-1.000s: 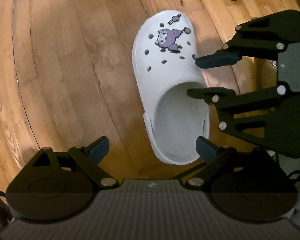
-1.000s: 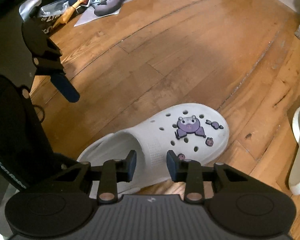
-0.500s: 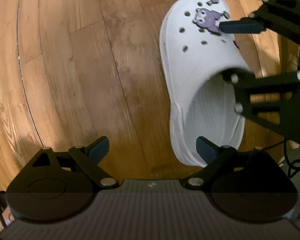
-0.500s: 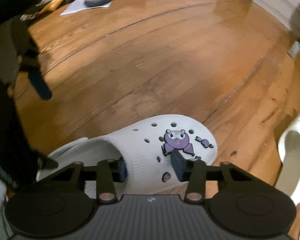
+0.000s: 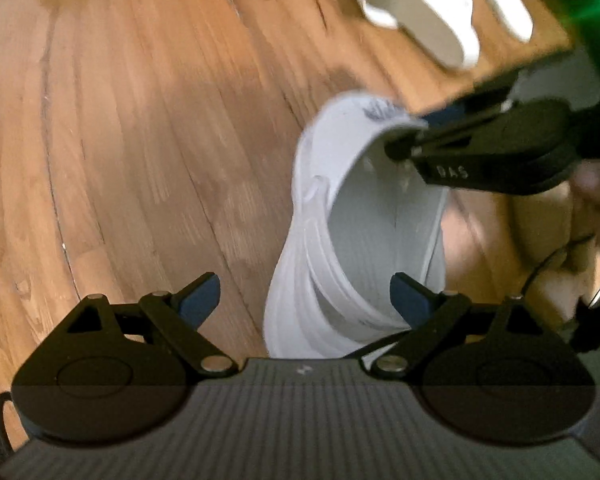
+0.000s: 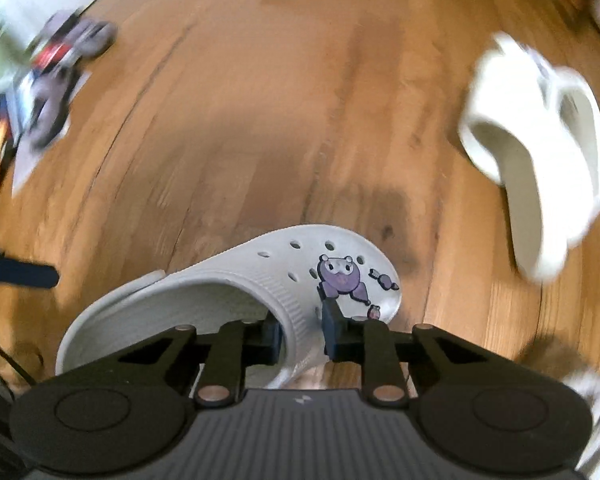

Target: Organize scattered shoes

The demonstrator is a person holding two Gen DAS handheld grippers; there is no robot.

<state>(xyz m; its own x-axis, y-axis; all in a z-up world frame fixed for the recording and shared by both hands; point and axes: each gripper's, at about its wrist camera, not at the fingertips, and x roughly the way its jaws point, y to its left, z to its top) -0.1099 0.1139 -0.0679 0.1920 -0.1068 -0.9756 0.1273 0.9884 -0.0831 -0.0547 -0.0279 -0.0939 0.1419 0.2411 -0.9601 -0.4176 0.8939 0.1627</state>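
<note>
A white clog (image 6: 236,280) with purple charms is held off the wooden floor by my right gripper (image 6: 300,336), which is shut on the upper edge of its opening. In the left wrist view the same clog (image 5: 364,240) hangs heel toward me, with the right gripper (image 5: 432,132) clamped on its upper. My left gripper (image 5: 306,296) is open and empty, its fingers either side of the clog's heel without touching it. A cream slide sandal (image 6: 540,152) lies on the floor to the right.
Two cream slides (image 5: 420,8) lie at the top of the left wrist view. Purple shoes and papers (image 6: 56,80) sit at the far left of the floor. Another white shoe (image 6: 596,392) is blurred at the right edge.
My right gripper has closed on the clog's upper and lifted and swung it toward the cream slides. My left gripper stayed open behind the heel.
</note>
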